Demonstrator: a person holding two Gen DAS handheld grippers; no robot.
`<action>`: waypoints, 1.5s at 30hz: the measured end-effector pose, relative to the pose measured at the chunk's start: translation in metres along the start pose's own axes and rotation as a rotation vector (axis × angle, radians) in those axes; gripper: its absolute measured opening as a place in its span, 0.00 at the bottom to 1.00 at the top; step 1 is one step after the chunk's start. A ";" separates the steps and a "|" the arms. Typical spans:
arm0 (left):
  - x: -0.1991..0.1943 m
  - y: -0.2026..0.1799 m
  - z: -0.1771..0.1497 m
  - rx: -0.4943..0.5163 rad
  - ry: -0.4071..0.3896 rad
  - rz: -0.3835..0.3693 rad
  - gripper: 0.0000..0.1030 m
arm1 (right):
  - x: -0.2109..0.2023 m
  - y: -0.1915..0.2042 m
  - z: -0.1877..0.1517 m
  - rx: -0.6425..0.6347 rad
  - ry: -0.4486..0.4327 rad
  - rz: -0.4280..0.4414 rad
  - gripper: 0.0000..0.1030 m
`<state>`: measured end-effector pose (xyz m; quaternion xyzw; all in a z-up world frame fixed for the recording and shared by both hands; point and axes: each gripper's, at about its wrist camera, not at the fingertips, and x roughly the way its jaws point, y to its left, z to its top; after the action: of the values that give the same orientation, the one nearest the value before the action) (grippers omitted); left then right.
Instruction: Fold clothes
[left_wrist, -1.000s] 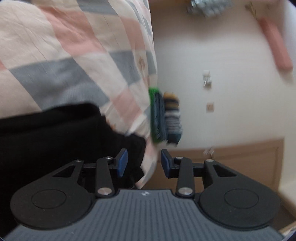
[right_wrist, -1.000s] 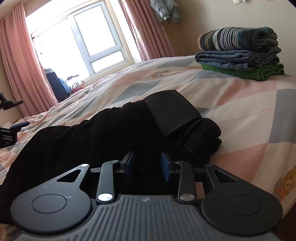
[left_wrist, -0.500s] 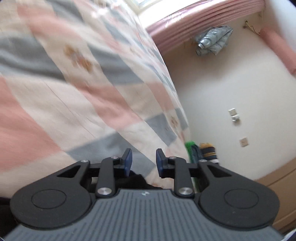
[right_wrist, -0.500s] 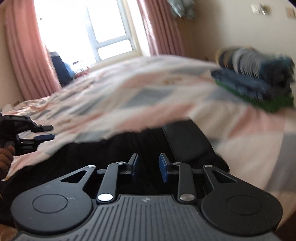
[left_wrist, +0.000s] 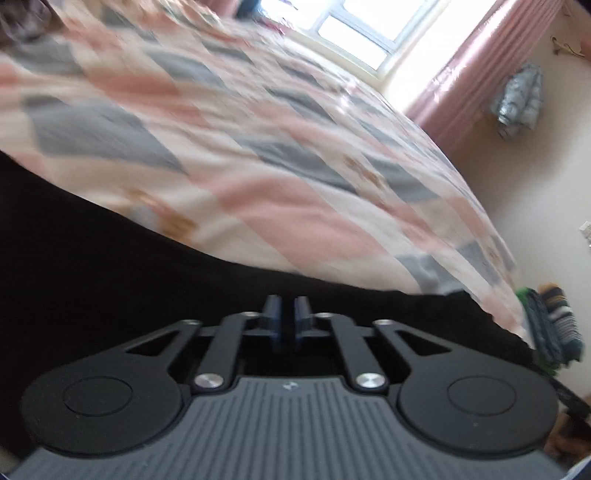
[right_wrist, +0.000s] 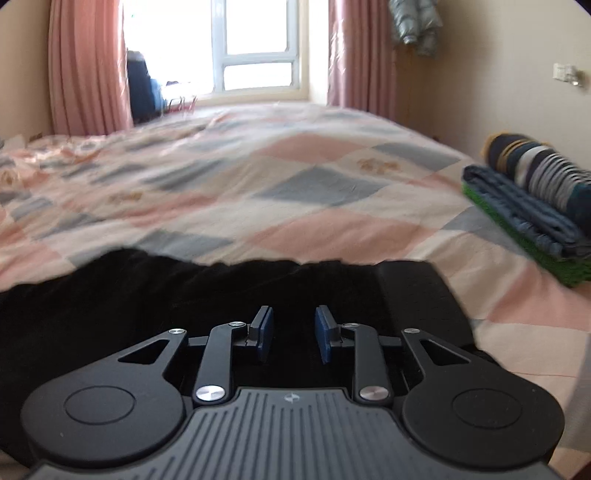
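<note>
The black garment (right_wrist: 184, 295) lies along the bed's (right_wrist: 295, 192) near edge. The left tongs (left_wrist: 287, 321) are nearly closed, whether gripping it unclear. The right tongs (right_wrist: 293, 334) stand apart over it. Folded clothes (right_wrist: 532, 206) sit far right.

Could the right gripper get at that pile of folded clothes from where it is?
Probably yes. The right gripper sits over the black garment, jaws apart, nothing visibly clamped. The folded pile lies off to its right on the quilt, with only bare quilt between them.
</note>
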<state>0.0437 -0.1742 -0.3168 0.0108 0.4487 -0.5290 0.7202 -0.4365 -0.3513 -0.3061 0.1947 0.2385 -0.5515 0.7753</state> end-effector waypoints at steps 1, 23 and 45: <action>-0.014 0.006 -0.002 0.003 -0.026 0.028 0.27 | -0.011 -0.001 -0.002 0.021 -0.016 0.009 0.28; -0.114 0.015 -0.068 0.173 0.028 0.449 0.46 | -0.077 0.044 -0.068 0.107 0.080 0.067 0.40; -0.157 0.012 -0.087 0.189 0.003 0.330 0.60 | -0.136 0.080 -0.072 0.069 0.021 0.121 0.61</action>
<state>-0.0081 -0.0078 -0.2713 0.1527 0.3902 -0.4435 0.7923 -0.4101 -0.1815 -0.2822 0.2412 0.2154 -0.5093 0.7975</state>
